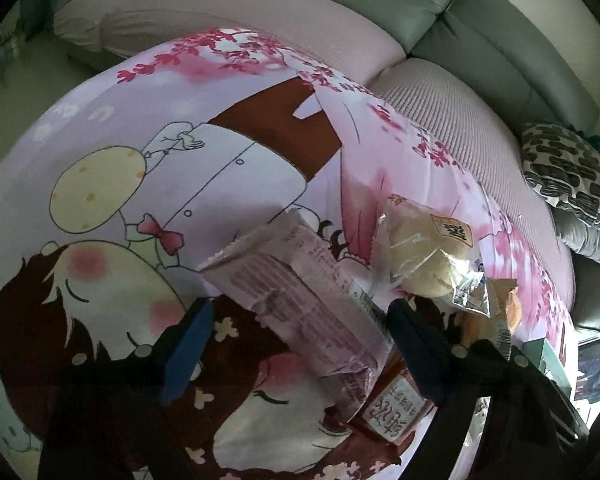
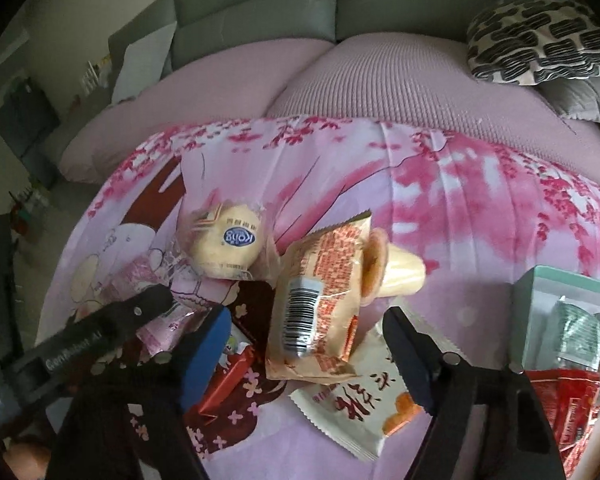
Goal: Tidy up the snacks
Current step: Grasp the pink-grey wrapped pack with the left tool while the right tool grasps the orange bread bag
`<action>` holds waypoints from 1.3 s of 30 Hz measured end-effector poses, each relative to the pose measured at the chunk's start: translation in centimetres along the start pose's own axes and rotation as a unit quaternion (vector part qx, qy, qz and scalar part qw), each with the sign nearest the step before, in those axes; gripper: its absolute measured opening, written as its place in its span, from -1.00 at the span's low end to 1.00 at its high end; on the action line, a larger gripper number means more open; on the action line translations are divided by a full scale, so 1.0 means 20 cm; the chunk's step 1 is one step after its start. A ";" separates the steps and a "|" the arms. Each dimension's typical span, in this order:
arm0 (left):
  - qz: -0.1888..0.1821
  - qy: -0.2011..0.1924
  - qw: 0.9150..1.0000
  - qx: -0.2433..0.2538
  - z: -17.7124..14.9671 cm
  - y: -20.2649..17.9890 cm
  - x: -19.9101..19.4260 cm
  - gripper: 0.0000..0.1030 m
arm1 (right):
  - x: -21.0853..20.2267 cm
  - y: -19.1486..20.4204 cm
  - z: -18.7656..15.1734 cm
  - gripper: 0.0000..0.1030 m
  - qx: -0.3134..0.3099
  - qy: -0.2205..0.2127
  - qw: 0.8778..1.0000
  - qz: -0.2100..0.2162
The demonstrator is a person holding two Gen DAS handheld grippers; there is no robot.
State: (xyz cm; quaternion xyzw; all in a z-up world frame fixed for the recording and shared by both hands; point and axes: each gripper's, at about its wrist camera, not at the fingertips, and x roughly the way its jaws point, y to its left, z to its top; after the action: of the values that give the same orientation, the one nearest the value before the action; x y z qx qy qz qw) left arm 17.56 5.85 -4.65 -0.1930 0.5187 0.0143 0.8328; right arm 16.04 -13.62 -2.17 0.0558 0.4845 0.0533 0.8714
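You worked over a cartoon-print cloth spread before a grey sofa. Your left gripper was wide open, a pink-wrapped snack pack lying between its fingers, not clamped. Your right gripper was also wide open, empty, an orange-printed packet between its fingers. Beyond it lay a wrapped bun; to its right, a teal box holding packets. Risk: snacks overlapped, so closing could pinch a neighbouring wrapper or crush the soft bun.

Grey sofa with patterned cushion behind.
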 end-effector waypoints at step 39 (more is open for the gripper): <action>-0.042 -0.056 0.998 0.003 -0.05 -0.06 -0.30 -0.35 | -0.42 -0.14 -0.21 -0.33 0.074 -0.067 0.995 0.015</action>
State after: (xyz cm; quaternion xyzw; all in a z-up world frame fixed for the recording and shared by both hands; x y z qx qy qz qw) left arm 14.11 5.51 0.56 -0.2105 0.4629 -0.0112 0.8610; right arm 8.11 -17.37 2.17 0.1312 0.4267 0.0261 0.8945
